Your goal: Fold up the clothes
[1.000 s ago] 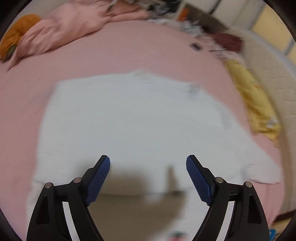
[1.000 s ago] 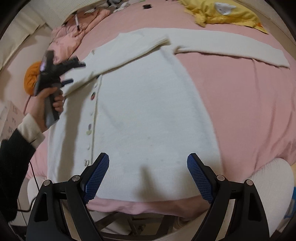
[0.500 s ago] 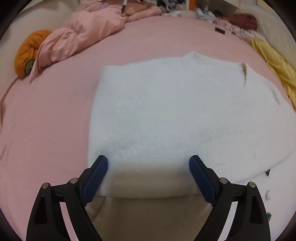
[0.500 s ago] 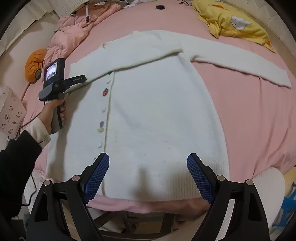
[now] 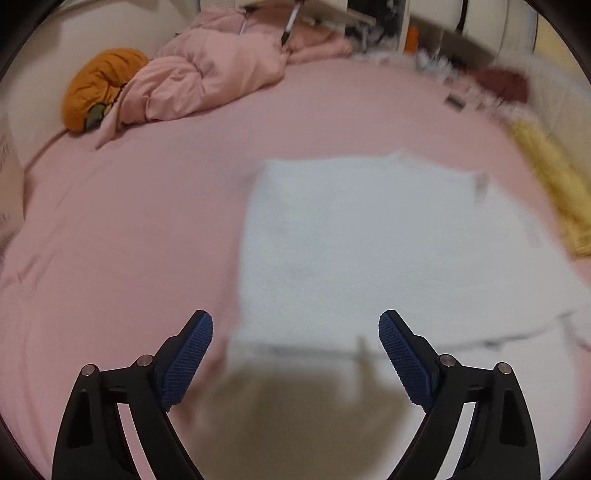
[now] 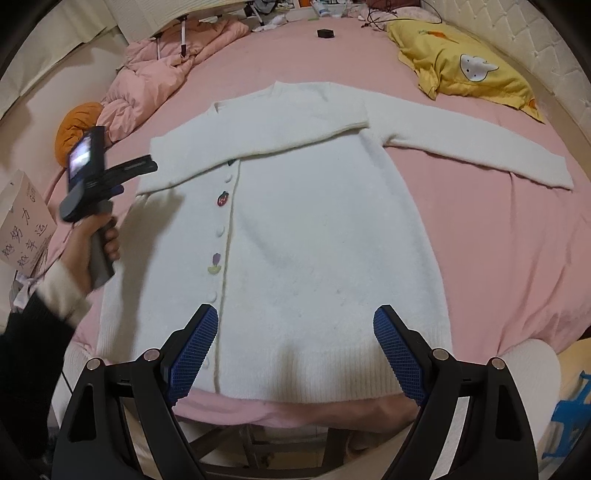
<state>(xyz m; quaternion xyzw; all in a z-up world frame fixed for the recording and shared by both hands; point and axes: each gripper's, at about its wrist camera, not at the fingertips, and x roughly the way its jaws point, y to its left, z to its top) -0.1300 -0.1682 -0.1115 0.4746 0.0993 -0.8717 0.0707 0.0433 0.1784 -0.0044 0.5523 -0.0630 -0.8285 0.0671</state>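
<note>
A white cardigan (image 6: 314, 229) with coloured buttons lies flat on the pink bed (image 6: 517, 258). Its left sleeve (image 6: 258, 136) is folded across the chest and its right sleeve (image 6: 480, 147) stretches out to the right. My right gripper (image 6: 295, 332) hangs open above the hem with nothing between its fingers. A hand holds my left gripper (image 6: 136, 173) in the air beside the cardigan's left shoulder. In the blurred left wrist view the left gripper (image 5: 295, 332) is open and empty over the cardigan's (image 5: 369, 251) near left corner.
A bunched pink duvet (image 6: 162, 77) and an orange cushion (image 6: 74, 129) lie at the back left. A yellow rabbit-print pillow (image 6: 465, 66) sits at the back right, a small black item (image 6: 325, 33) behind the collar. A paper bag (image 6: 22, 221) stands left. The bed's edge (image 6: 295, 410) runs below the hem.
My left gripper has drawn away to the left and risen, so the cardigan has slid rightwards in its view. The right gripper has lifted a little, showing more of the cardigan.
</note>
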